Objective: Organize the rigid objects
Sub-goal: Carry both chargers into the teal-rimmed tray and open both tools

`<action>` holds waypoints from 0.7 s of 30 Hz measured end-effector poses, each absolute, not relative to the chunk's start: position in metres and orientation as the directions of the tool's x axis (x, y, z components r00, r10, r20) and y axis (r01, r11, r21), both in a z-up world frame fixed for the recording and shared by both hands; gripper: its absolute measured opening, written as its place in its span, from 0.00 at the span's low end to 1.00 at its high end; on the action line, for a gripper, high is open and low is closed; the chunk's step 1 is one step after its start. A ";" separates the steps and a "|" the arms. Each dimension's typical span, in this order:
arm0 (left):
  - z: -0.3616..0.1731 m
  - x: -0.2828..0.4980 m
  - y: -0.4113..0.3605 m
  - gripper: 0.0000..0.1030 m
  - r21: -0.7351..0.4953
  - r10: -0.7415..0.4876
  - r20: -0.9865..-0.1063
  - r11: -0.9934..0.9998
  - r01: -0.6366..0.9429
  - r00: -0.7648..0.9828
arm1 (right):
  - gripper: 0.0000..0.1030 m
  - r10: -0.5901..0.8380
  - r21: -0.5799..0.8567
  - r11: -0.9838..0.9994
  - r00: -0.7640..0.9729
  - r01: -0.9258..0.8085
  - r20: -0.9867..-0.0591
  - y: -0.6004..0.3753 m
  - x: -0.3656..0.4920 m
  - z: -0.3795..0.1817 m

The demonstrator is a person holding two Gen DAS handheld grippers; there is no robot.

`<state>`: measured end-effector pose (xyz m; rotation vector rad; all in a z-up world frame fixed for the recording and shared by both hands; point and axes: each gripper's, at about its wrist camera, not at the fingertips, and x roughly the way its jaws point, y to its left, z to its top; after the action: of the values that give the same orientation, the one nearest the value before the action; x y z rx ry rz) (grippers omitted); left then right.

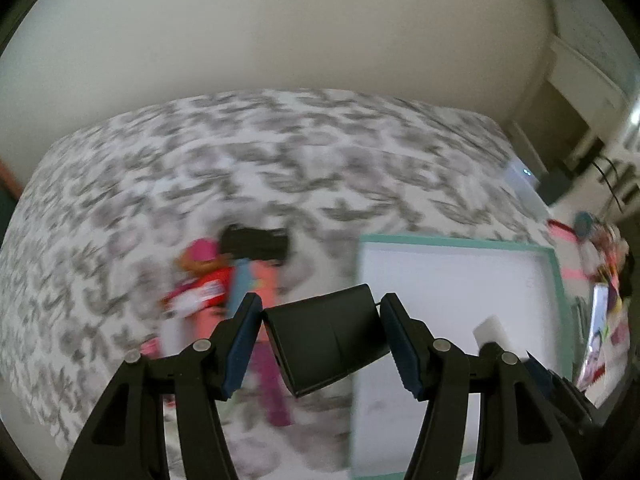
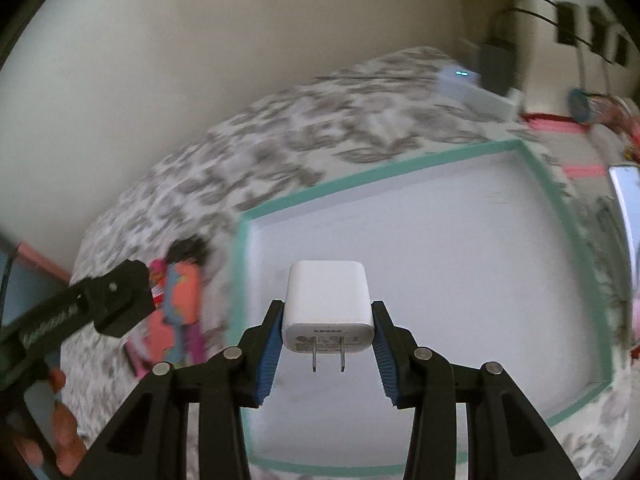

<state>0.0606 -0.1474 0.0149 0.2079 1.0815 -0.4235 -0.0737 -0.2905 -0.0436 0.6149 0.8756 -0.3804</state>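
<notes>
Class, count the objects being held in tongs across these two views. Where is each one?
2. A black box sits in the left tongs, over the tray's edge. A white plug adapter sits in the right tongs, above the tray.

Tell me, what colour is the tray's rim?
Teal, around a white inside; the tray shows best in the right wrist view.

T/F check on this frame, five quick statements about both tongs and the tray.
1. The right tongs grip a white charger. True.
2. The charger's prongs face away from the camera. False: they point toward it.
3. The left tongs are empty. False: they clamp a black box.
4. The tray has a teal rim. True.
5. The tray is full of toys. False: its white floor shows bare; a doll lies beside it.
</notes>
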 end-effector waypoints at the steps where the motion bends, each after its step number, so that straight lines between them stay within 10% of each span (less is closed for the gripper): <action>1: 0.013 0.059 -0.158 0.61 -0.042 -0.241 -0.887 0.891 0.452 0.393 | 0.44 -0.066 0.342 0.760 0.590 0.553 -0.805 -0.296 -0.075 -0.045; 21: -0.052 0.068 -0.244 0.61 -0.063 -0.280 -0.914 0.811 0.582 0.292 | 0.44 -0.198 0.211 0.685 0.457 0.697 -0.867 -0.375 -0.064 -0.076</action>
<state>0.0679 -0.2443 -0.0515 0.3063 1.1386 -0.5864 -0.0643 -0.3751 -0.0759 0.6063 0.9436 -0.5952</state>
